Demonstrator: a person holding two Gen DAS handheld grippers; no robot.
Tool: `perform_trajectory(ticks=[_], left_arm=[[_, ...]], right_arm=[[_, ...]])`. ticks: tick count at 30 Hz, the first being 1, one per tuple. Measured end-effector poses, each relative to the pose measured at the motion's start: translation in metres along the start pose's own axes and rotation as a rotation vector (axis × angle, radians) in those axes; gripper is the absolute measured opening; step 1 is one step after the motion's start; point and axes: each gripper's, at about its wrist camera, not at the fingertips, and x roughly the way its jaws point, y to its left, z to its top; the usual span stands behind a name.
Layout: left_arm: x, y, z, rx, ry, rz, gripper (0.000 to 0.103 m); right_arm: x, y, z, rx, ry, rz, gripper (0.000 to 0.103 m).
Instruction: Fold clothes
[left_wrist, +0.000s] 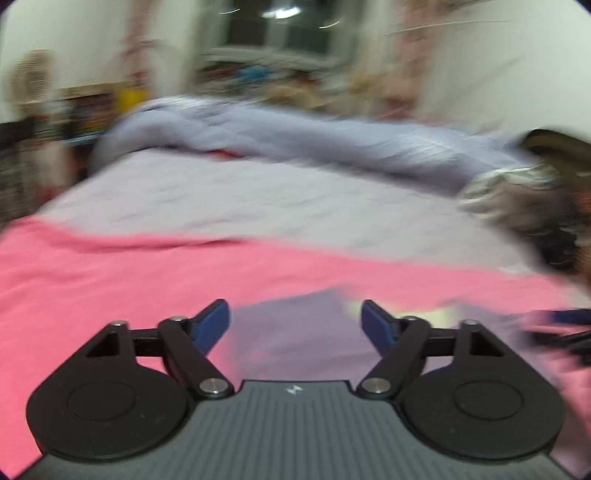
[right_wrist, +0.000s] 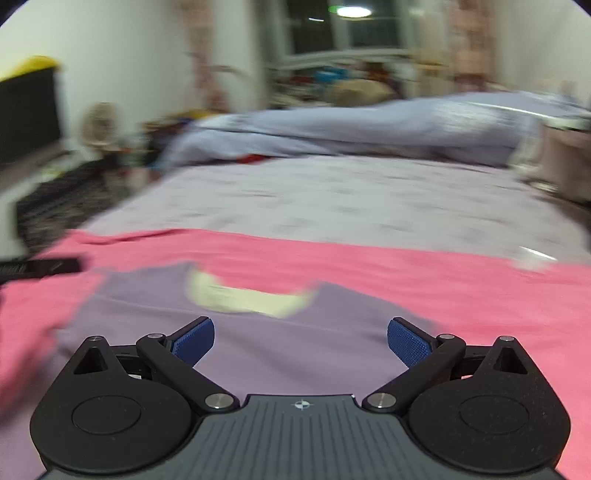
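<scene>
Tools (left_wrist: 295, 325) (right_wrist: 301, 343) gape empty; only right view shows lilac shirt's (right_wrist: 295, 354) yellow neckline (right_wrist: 251, 299).

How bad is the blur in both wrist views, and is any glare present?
Left wrist: heavy motion smear on the duvet and room, gripper sharp. Right wrist: milder blur, purple shirt readable, ceiling light glares at the top.
</scene>
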Motion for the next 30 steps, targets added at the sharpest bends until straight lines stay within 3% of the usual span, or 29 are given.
perform_trajectory(ticks=[2,5,9,16,20,23,26,28,30], left_arm=[[0.021,-0.018,0.000,0.079,0.079,-0.030,0.093],[0.049,-0.028,-0.018,0.121,0.186,-0.096,0.093],[0.061,-0.033,-0.041,0.183,0.204,-0.050,0.096],[0.060,-0.026,-0.039,0.208,0.215,0.012,0.100],[0.051,-0.001,-0.040,0.177,0.221,0.071,0.103],[0.041,0.031,-0.042,0.050,0.225,0.064,0.103],[0.027,0.035,-0.040,0.045,0.218,0.137,0.103],[0.011,0.031,-0.036,0.051,0.188,0.179,0.101],[-0.011,0.024,-0.032,0.053,0.140,0.185,0.101]], right_arm=[[0.019,0.015,-0.001,-0.063,0.027,0.051,0.102],[0.049,0.025,-0.010,-0.134,0.111,0.081,0.103],[0.058,0.023,-0.020,-0.152,0.138,0.090,0.103],[0.045,0.019,-0.024,-0.213,0.184,0.077,0.103],[0.027,-0.014,-0.030,-0.144,0.188,0.008,0.103],[0.011,-0.042,-0.037,-0.106,0.184,-0.086,0.103],[-0.004,-0.078,-0.041,0.086,0.208,-0.172,0.103],[-0.016,-0.082,-0.041,0.155,0.213,-0.211,0.103],[-0.030,-0.065,-0.041,0.114,0.185,-0.207,0.103]])
